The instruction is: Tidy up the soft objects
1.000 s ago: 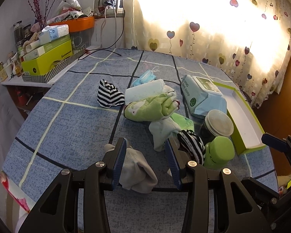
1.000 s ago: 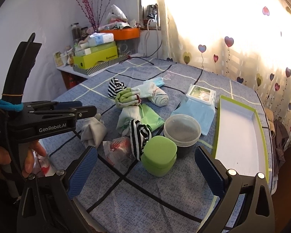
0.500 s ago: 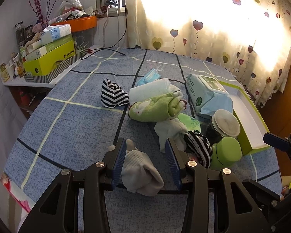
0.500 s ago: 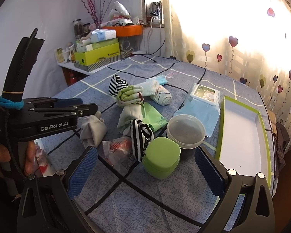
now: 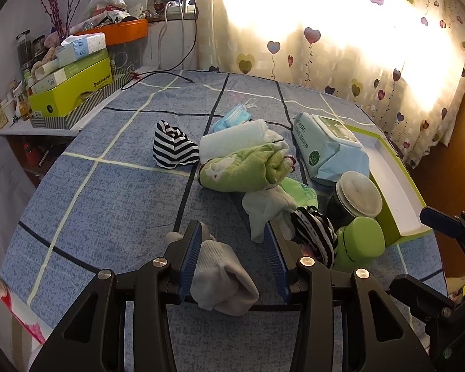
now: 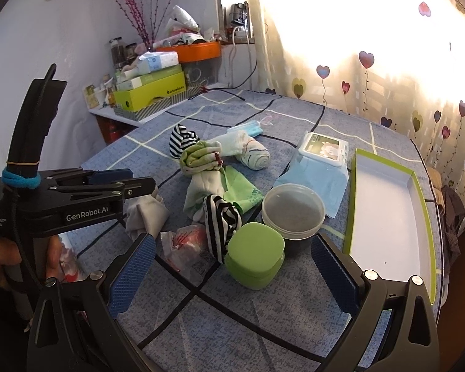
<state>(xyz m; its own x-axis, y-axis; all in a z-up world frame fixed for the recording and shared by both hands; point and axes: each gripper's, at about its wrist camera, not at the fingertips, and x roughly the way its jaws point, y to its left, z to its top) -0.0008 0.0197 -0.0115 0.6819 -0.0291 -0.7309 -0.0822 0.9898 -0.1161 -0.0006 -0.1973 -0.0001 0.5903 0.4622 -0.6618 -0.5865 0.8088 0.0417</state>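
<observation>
Sunlit curtains (image 5: 341, 40) with heart prints hang behind a round table (image 5: 108, 192) covered in a blue cloth with dark and pale grid lines. On the near side of the table, the left claw (image 5: 232, 254) stands partly open around a grey-white sock (image 5: 223, 276); the sock touches the left finger's pad, while a gap shows on the right, so no grip is closed on it. To the right of it lies a heap of soft things: a rolled green towel (image 5: 245, 170), a white rolled cloth (image 5: 235, 138), a pale sock (image 5: 266, 207) and a striped sock (image 5: 316, 235). Another striped sock (image 5: 173, 148) sits apart to the left of the heap. Just beside the heap stand a green jar (image 6: 254, 254) and a clear-lidded tub (image 6: 293, 214), with a wipes pack (image 6: 319, 158) farther off. At the right edge lies an empty green-rimmed tray (image 6: 424, 214). The right claw (image 6: 232, 279) hovers wide open near the green jar, holding nothing.
</observation>
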